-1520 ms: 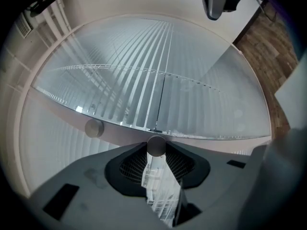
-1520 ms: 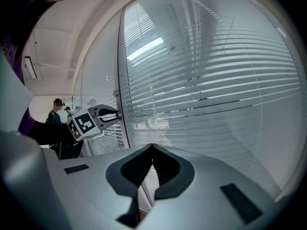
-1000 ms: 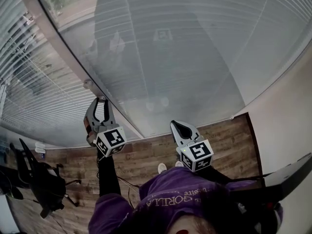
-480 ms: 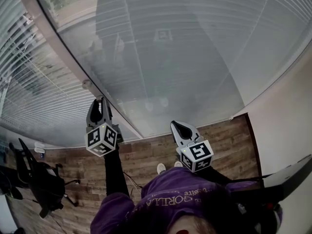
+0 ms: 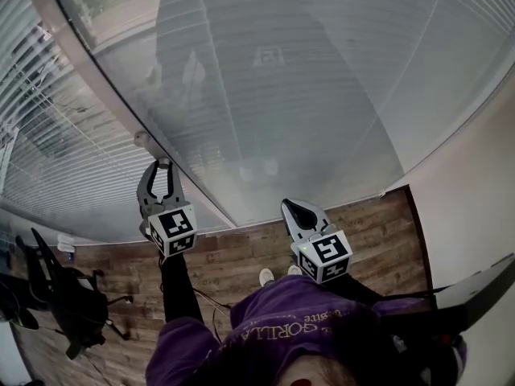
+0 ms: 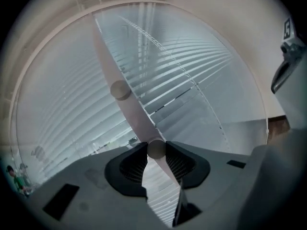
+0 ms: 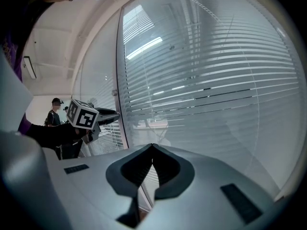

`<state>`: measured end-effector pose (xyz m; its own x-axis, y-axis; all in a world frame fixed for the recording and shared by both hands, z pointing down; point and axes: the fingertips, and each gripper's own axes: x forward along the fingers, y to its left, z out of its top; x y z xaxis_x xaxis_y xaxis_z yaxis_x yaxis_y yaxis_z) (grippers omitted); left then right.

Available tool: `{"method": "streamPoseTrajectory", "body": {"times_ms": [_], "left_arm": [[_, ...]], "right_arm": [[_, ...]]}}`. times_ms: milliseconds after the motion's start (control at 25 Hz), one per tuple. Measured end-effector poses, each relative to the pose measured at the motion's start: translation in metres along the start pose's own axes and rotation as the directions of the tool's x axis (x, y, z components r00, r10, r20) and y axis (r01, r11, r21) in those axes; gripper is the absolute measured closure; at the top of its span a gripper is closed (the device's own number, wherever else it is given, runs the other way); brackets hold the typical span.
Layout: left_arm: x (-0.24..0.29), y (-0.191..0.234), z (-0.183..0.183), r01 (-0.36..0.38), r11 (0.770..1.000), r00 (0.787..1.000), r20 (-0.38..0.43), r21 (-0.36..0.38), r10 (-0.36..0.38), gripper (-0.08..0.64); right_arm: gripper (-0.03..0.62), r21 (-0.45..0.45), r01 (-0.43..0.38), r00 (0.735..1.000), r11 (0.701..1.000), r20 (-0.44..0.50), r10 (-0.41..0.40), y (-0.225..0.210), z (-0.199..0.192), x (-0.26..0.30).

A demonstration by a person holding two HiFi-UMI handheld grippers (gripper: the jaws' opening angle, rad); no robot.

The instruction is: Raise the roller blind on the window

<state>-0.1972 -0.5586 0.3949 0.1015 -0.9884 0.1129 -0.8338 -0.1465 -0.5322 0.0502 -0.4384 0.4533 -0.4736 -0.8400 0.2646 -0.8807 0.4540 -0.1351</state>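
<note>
The window's slatted blind hangs behind glass, its slats lowered over the pane. A pale mullion runs along its left side and carries two round knobs. My left gripper is at that mullion, shut on the lower knob. The upper knob sits free further up the bar. My right gripper hangs lower and to the right, away from the glass, shut on nothing. The left gripper shows from the side in the right gripper view.
Wooden floor lies below the window. An office chair stands at the lower left. A plain wall closes the right side, with a dark desk edge near it. A person stands far off at the left.
My left gripper has rolled one way and back about its own axis, its marker cube turning, while its tips stayed at the knob. The right gripper has not moved.
</note>
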Motion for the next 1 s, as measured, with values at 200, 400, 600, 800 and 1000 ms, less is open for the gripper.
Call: {"method": "streamPoseTrajectory", "body": {"times_ms": [200, 400, 600, 800, 1000], "left_arm": [[0.0008, -0.0007, -0.0005, -0.006, 0.999, 1.000, -0.007, 0.053, 0.007, 0.437], [0.0010, 0.0011, -0.0009, -0.012, 0.998, 1.000, 0.001, 0.058, 0.012, 0.437], [-0.0009, 0.0007, -0.0001, -0.020, 0.995, 1.000, 0.006, 0.093, 0.020, 0.437], [-0.0002, -0.0009, 0.0004, -0.026, 0.990, 1.000, 0.005, 0.140, 0.026, 0.437], [0.0012, -0.0009, 0.0005, -0.019, 0.981, 1.000, -0.002, 0.194, 0.020, 0.437]], "right_arm": [[0.594, -0.005, -0.006, 1.000, 1.000, 0.006, 0.006, 0.0028, 0.0005, 0.0020], [0.594, -0.007, 0.000, 1.000, 1.000, 0.005, 0.000, 0.0034, 0.0035, 0.0034], [0.594, -0.008, -0.005, 1.000, 1.000, 0.006, 0.005, 0.0039, 0.0039, 0.0036], [0.594, -0.007, 0.001, 1.000, 1.000, 0.007, -0.001, 0.0030, 0.0049, 0.0035], [0.594, -0.008, 0.002, 1.000, 1.000, 0.005, -0.002, 0.0036, 0.0046, 0.0042]]}}
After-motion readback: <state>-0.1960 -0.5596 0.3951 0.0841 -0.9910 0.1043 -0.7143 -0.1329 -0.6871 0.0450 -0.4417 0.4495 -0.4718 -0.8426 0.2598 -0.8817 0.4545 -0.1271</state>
